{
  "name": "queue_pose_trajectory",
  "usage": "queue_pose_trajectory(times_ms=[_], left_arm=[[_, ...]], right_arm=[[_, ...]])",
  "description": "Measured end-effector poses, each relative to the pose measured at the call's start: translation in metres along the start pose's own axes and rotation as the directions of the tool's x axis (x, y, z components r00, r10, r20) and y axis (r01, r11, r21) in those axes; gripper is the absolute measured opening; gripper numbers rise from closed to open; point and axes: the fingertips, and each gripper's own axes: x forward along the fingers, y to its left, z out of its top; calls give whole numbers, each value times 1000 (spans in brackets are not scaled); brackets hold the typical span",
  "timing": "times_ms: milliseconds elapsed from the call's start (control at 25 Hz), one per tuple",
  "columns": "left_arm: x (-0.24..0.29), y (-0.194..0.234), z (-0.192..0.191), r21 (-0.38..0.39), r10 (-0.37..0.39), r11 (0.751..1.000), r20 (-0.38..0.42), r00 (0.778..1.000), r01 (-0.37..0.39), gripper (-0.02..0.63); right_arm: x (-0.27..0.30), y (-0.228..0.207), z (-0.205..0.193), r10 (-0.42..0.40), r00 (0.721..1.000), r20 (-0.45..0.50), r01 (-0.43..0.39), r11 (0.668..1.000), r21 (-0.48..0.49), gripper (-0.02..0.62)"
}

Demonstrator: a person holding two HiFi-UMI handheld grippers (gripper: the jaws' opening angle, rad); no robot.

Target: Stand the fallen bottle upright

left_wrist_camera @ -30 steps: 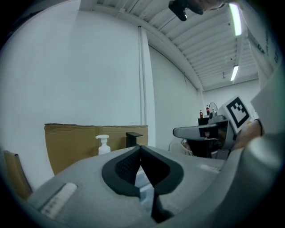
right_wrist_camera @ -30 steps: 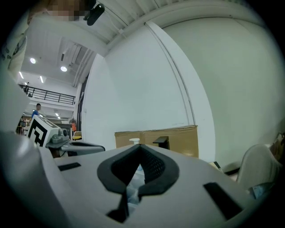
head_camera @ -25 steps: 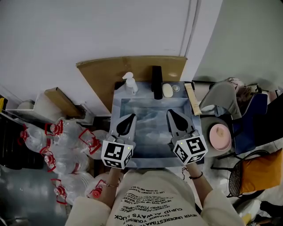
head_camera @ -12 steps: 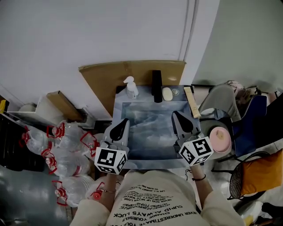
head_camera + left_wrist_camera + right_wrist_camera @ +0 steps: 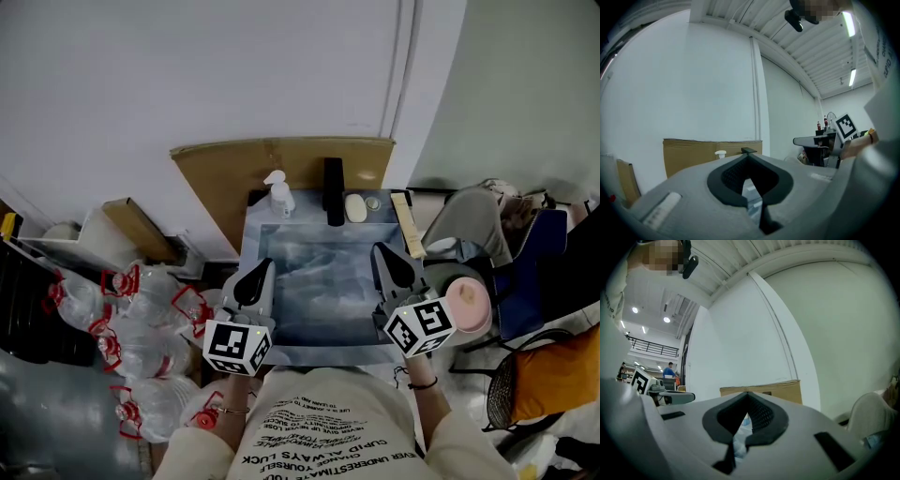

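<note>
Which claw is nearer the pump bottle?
Left. The left claw hangs just in front of the pump bottle; the right claw is farther, off to its right.

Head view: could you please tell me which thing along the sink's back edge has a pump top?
The white bottle, leftmost and upright; the black faucet and pale oval bar to its right have none.

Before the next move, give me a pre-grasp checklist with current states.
1. Left gripper empty: ok.
2. Right gripper empty: ok.
3. Jaws open for a grasp: not ok, both are shut.
4. Fallen bottle located: cannot tell. The only bottle on the blue-grey marbled surface is a white pump bottle, which stands upright at the back.
5. Both grippers apart from the pump bottle: ok. They are near the front edge.
</note>
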Motion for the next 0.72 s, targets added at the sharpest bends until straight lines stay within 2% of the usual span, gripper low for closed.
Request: queue_pose_trajectory(times_ms=[720], left_arm=[[-2,7,1,-10,53,999,6,999,-53,23]], right_arm=[[-3,-9,-1,-35,999,0,35,999,-4,3]])
